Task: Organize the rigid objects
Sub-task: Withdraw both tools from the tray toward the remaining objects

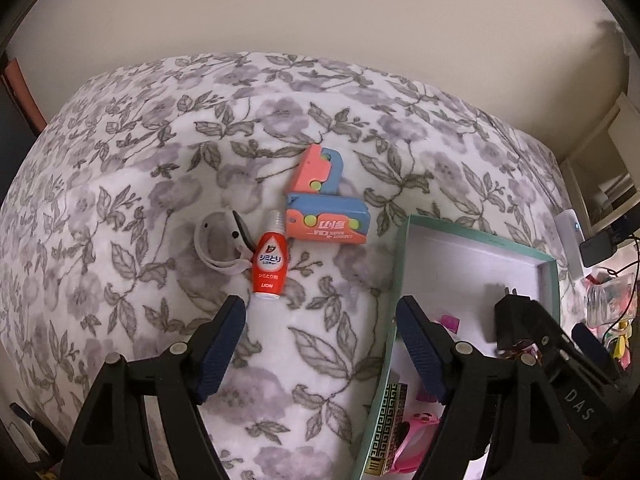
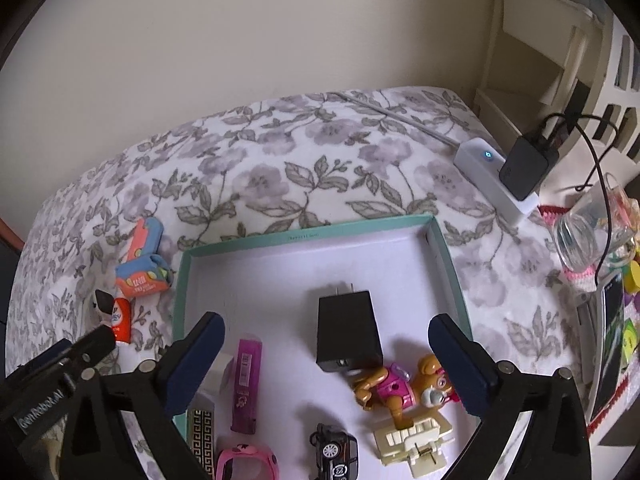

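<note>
My left gripper (image 1: 320, 322) is open and empty above the floral blanket, just short of a red stain-remover bottle (image 1: 269, 264). Beside the bottle lie a grey watch band (image 1: 218, 240) and an orange-and-blue folding toy (image 1: 326, 200). My right gripper (image 2: 326, 346) is open and empty over the teal-rimmed box (image 2: 308, 233), above a black charger (image 2: 347, 332). The box also holds a purple lighter (image 2: 246, 384), a pink dog figure (image 2: 400, 390), a black toy car (image 2: 335, 452), a cream clip (image 2: 416, 440) and a pink watch (image 2: 244, 462).
A white power strip (image 2: 496, 178) with a black adapter (image 2: 528, 168) lies right of the box. A glass (image 2: 588, 228), a phone (image 2: 610, 340) and a cream shelf (image 2: 540, 40) are at the far right. A gold-patterned box (image 2: 202, 436) lies inside the box's left wall. A wall rises behind the bed.
</note>
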`<state>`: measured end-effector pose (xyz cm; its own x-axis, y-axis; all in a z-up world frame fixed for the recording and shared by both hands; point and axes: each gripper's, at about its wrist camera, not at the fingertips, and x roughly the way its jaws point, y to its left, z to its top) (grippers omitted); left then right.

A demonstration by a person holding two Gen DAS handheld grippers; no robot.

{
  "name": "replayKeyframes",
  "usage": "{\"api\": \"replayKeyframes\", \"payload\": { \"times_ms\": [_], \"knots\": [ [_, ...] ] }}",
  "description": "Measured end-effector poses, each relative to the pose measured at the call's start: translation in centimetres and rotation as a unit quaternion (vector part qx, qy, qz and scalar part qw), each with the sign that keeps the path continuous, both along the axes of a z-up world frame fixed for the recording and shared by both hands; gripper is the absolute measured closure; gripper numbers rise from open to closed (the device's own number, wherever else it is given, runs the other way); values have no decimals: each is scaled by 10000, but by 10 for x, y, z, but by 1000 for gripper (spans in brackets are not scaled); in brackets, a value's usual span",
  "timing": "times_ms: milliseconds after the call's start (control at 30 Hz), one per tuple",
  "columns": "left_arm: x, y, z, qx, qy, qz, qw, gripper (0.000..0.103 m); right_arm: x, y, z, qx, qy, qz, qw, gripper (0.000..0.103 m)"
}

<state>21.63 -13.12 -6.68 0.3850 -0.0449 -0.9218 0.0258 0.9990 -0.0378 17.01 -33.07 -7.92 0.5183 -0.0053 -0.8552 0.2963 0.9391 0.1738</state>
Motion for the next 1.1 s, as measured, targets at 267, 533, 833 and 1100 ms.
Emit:
{"api": "replayKeyframes", "payload": {
  "times_ms": [267,533,833,1100],
  "knots": [
    [-3,10,8,-117,-17,76,9999,24,-13,0,4,-68,4,-96,9999,0],
    [-4,16,12,-266,-10,113,9996,24,-20,7,10,140,-160,41,9998,0],
    [6,36,13,-301,1,315,9991,24,-8,43,15,-71,-254,508,9984,0],
    [25,78,11,-408,56,794,9960,24,13,82,12,-153,-212,942,9952,0]
  ]
}}
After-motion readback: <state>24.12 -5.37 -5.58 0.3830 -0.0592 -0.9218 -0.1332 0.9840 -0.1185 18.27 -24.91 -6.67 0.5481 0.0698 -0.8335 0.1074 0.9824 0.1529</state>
